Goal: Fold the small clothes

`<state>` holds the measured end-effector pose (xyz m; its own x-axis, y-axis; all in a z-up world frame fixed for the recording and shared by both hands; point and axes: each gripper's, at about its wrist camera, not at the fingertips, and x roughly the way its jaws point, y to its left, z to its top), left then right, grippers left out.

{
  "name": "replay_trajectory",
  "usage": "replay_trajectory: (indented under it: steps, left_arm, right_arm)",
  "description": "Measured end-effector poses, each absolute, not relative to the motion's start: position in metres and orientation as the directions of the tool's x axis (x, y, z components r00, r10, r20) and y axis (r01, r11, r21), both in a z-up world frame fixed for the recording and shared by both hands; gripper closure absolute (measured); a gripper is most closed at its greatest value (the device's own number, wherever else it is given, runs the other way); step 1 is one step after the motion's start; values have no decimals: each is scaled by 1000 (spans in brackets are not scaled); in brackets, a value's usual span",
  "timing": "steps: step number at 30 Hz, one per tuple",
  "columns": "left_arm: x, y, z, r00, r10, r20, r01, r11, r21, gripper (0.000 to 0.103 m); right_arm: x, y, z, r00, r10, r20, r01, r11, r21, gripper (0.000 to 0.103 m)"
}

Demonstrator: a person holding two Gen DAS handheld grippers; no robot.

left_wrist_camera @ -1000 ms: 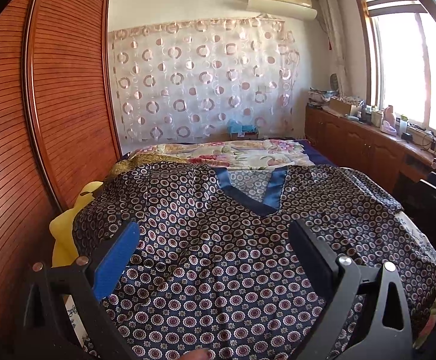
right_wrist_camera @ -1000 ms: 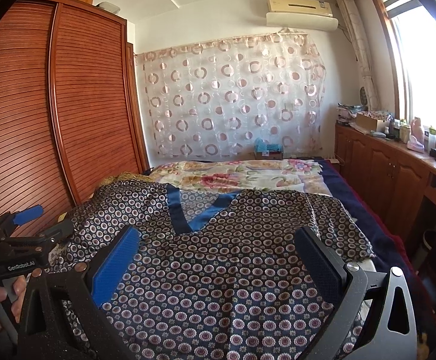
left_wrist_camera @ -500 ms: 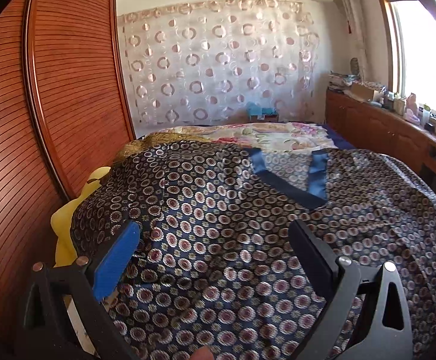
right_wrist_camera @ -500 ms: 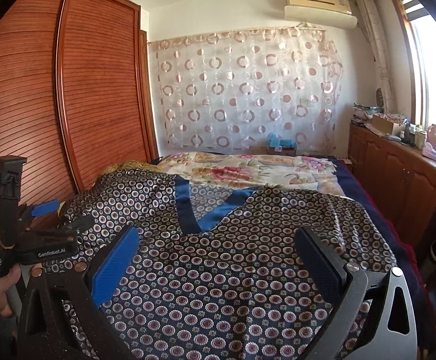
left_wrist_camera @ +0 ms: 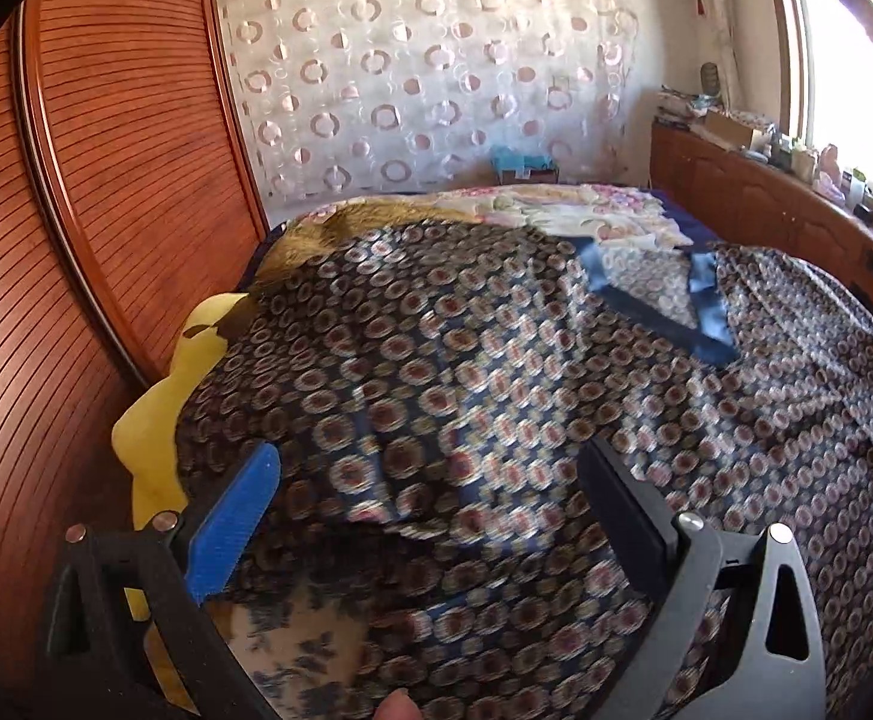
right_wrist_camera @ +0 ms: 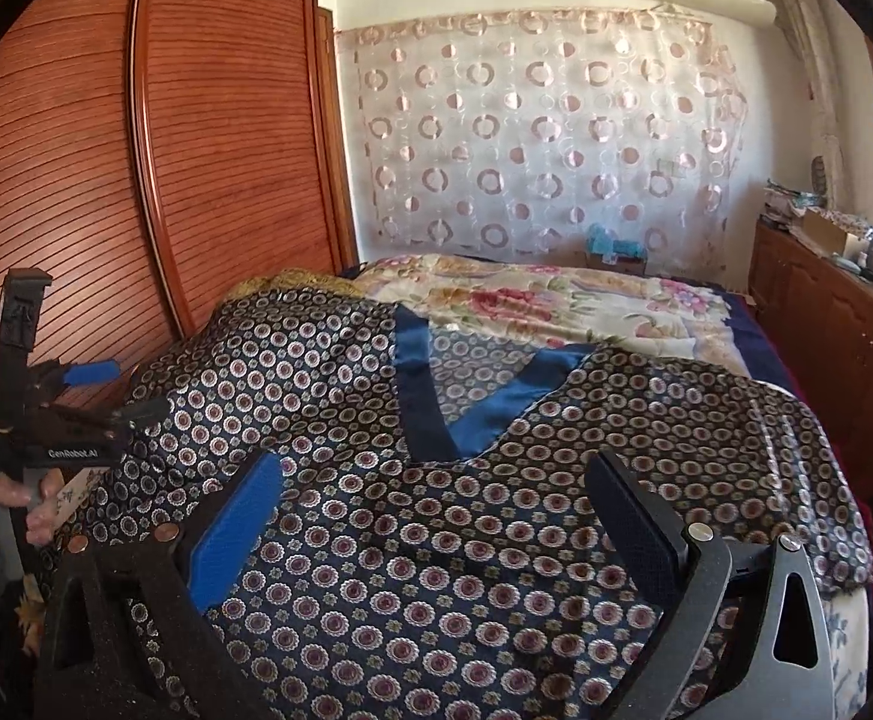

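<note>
Both hand-held grippers, left gripper [left_wrist_camera: 430, 474] and right gripper [right_wrist_camera: 436, 486], hover with jaws spread wide and empty above the dark blue circle-patterned satin top with blue V-neck trim [right_wrist_camera: 496, 516], spread flat on the bed. Beyond lies a floral quilt [right_wrist_camera: 556, 294]; a slatted wooden wardrobe [right_wrist_camera: 136, 150] stands alongside, a yellow cushion [left_wrist_camera: 160, 408] at the garment's edge.
</note>
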<state>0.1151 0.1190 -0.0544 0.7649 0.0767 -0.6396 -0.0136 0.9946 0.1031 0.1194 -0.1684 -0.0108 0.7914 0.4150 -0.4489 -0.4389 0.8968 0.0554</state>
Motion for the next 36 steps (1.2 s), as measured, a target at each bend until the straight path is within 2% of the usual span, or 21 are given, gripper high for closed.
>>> replay_trajectory:
  steps: [5, 10, 20, 22, 24, 25, 28, 30, 36]
  left_arm:
    - [105, 154, -65, 719, 56, -692, 3, 996, 84, 5]
    - [98, 183, -82, 661, 49, -749, -4, 998, 63, 20]
    - [105, 216, -108, 595, 85, -800, -35, 996, 80, 49]
    - [107, 219, -109, 596, 77, -799, -32, 997, 72, 62]
    - [107, 219, -109, 595, 66, -801, -22, 998, 66, 70]
    - [108, 219, -109, 597, 72, -799, -21, 997, 74, 79]
    - [110, 218, -106, 599, 107, -794, -31, 993, 110, 95]
    - [111, 219, -98, 616, 101, -781, -36, 994, 100, 97]
    - [110, 203, -37, 740, 62, -670, -23, 998, 66, 98]
  right_arm:
    - [117, -168, -7, 775, 427, -466, -463, 885, 39, 3]
    - [114, -163, -7, 758, 432, -489, -479, 877, 32, 3]
    - [132, -148, -15, 705, 425, -568, -510, 860, 11, 6]
    - [135, -143, -18, 696, 419, -584, -517, 856, -1, 7]
    - [135, -142, -19, 689, 420, -591, -522, 853, -2, 7]
    - [136, -142, -20, 685, 423, -593, -525, 851, 1, 7]
    - [135, -145, -19, 678, 431, -596, -528, 849, 13, 7]
    - [134, -145, -19, 676, 433, -596, -530, 848, 15, 7]
    - [131, -150, -22, 681, 438, -587, -524, 851, 28, 7]
